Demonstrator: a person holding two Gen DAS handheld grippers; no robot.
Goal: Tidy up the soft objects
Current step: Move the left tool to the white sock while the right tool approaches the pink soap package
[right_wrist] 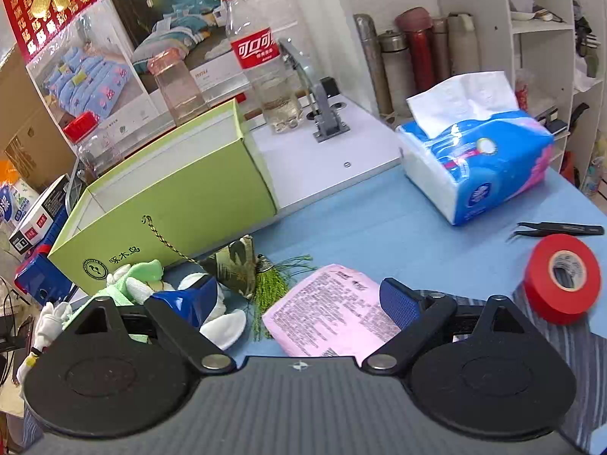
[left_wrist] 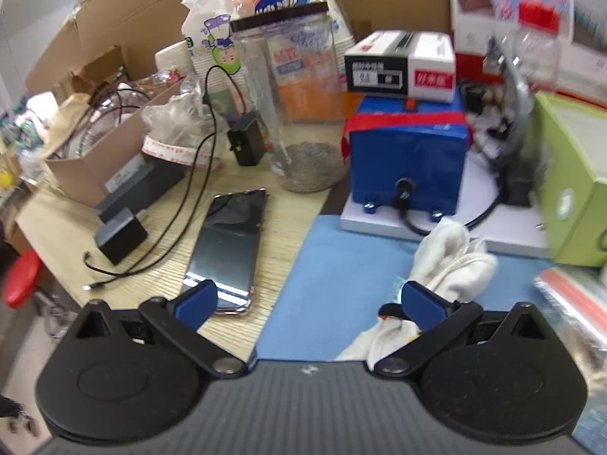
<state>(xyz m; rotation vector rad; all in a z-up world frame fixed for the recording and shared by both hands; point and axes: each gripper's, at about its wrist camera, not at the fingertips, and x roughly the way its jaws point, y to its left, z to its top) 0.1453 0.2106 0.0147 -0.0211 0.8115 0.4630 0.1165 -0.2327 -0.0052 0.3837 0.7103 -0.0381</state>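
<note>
Left gripper (left_wrist: 309, 305) jaws apart, empty; white gloves (left_wrist: 449, 261) lie just right of centre (right finger overlaps them).

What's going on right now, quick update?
Left gripper open, empty. Right gripper open, empty. White gloves loose on blue mat. Pink leaflet beneath right gripper.
</note>
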